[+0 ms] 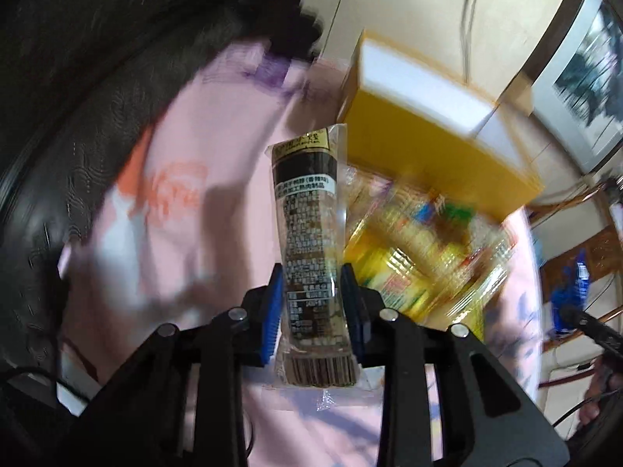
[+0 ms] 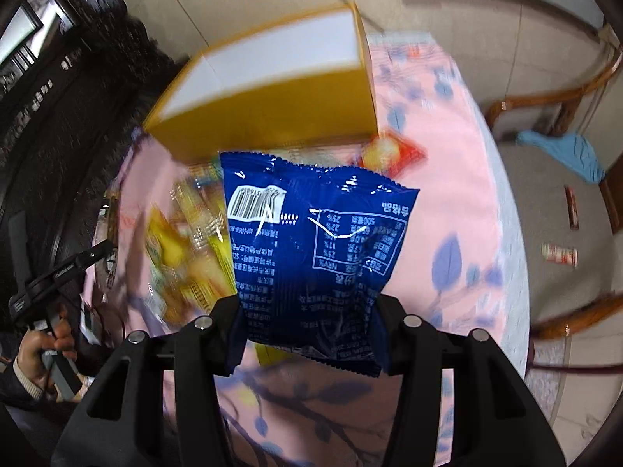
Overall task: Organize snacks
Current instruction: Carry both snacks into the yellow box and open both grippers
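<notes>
Both tongs loaded, clear of the bench (image 2: 467, 179). Left tongs (image 1: 313, 303) clamped narrow on the stick pack (image 1: 307, 233), upright between blue pads (image 1: 272, 311). Right tongs (image 2: 307, 323) gripped the blue bag (image 2: 311, 241) by its lower end. Yellow box (image 2: 272, 89) stood open just beyond, loose snacks (image 1: 420, 241) before it. Best carried over the rim one at a time, bag kept level, grips eased only once inside

the right gripper (image 2: 307, 323) was clamped on a blue snack packet (image 2: 315, 249), barcode side up, held above the pink floral tablecloth (image 2: 447, 202). a yellow box (image 2: 272, 89) stood beyond it, open top visible. blurred yellow snack packets (image 2: 187, 249) lay left of the packet. a hand (image 2: 43, 346) showed at lower left.
</notes>
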Action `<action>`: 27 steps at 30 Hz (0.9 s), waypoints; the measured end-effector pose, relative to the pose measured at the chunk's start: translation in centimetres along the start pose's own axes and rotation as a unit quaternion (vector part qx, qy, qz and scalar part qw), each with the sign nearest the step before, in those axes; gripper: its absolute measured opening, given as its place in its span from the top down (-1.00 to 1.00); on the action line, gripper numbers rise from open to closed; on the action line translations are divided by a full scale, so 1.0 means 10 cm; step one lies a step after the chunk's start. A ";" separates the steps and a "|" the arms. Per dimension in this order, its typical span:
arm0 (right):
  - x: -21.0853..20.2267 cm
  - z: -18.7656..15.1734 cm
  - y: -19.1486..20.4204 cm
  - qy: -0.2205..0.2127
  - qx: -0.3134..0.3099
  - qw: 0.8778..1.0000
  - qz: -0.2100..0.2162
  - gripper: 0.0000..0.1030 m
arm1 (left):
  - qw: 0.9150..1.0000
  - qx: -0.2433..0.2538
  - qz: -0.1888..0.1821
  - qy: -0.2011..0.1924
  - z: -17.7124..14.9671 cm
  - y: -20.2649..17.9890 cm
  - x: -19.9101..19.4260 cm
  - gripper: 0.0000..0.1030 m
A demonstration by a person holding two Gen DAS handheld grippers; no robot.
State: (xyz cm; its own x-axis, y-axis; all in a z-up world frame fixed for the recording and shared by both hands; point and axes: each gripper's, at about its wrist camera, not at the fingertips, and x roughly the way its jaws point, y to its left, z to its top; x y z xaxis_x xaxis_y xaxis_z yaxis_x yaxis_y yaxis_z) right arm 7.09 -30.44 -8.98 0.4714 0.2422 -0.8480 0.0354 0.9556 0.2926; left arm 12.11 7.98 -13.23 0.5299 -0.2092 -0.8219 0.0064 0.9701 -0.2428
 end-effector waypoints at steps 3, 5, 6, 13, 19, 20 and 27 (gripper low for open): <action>-0.08 0.38 0.10 -0.055 -0.013 0.998 0.005 -0.01 | 0.998 0.020 -0.027 -0.049 0.34 -0.26 -0.21 0.43; -0.09 0.62 0.15 -0.088 -0.018 0.996 0.008 -0.01 | 0.995 0.033 -0.050 -0.074 0.59 -0.46 -0.26 0.43; -0.08 0.74 0.18 -0.104 -0.024 0.994 0.007 -0.01 | 0.994 0.036 -0.059 -0.082 0.69 -0.53 -0.26 0.43; 0.30 1.33 0.38 -0.147 -0.059 0.987 0.000 -0.01 | 0.992 0.031 -0.086 -0.088 1.28 -0.98 0.25 0.43; 0.60 1.48 0.49 -0.158 -0.072 0.985 -0.014 -0.01 | 0.995 -0.003 -0.076 -0.071 1.46 -1.02 0.69 0.43; 0.67 1.51 0.50 -0.159 -0.074 0.984 -0.020 -0.01 | 0.995 -0.005 -0.073 -0.068 1.46 -1.00 0.75 0.43; 0.79 1.63 0.49 -0.153 -0.067 0.986 -0.023 -0.01 | 0.996 -0.010 -0.057 -0.063 1.60 -0.99 0.91 0.43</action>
State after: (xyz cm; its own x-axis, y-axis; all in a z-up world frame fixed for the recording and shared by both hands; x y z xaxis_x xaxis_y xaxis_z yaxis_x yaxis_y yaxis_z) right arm 25.32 -26.58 -7.03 0.7168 0.1558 -0.6796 -0.0440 0.9829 0.1790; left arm 30.46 -1.58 -10.06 0.6291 -0.3000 -0.7171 0.0574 0.9379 -0.3420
